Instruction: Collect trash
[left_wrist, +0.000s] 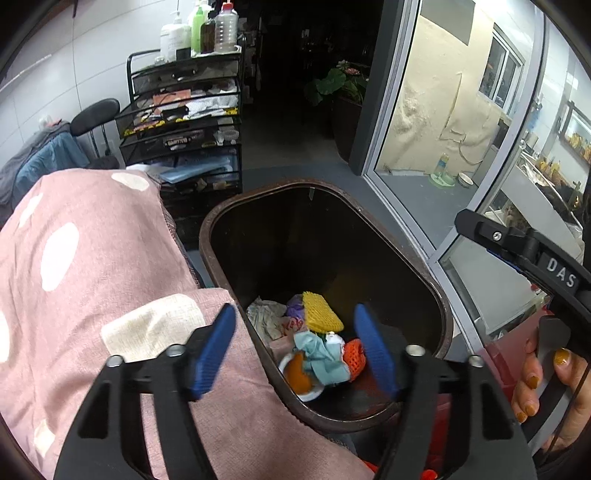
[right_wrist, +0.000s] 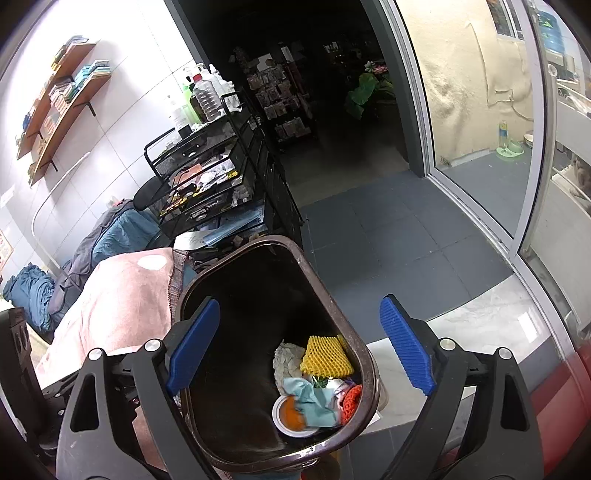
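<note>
Dark tiled floor (right_wrist: 388, 236) runs to a glass sliding door; a black mesh drawer cart (left_wrist: 184, 125) stands behind. Nearer, a pink fabric cover with pale dots (left_wrist: 92, 266) lies beside a dark brown oblong plastic waste bin (left_wrist: 207, 236), its rim touching the cloth.

Trash sits at the bin's bottom, heaped at the end nearest the cameras: yellow foam fruit net (left_wrist: 322, 312), orange foam net (left_wrist: 355, 356), crumpled pale blue tissue (left_wrist: 320, 356), white round lid with orange residue (right_wrist: 293, 415), crumpled printed wrapper (left_wrist: 264, 317).

Left claw (left_wrist: 295, 350) hangs straight above that heap, blue pads (left_wrist: 212, 352) set wide, nothing between them; one pad over the pink cloth, the other over the bin's mouth. Looks like a drop just made, judging by empty pads over the pile.

Right claw (right_wrist: 299, 347) also wide and empty, straddling the bin's right rim; the heap lies below and between its pads.

Key relation: bin's long axis runs away from both claws, pile at the near end, directly under them. Left claw sits more squarely over it. Next piece of trash is not in view; either claw must leave the bin to fetch it.
</note>
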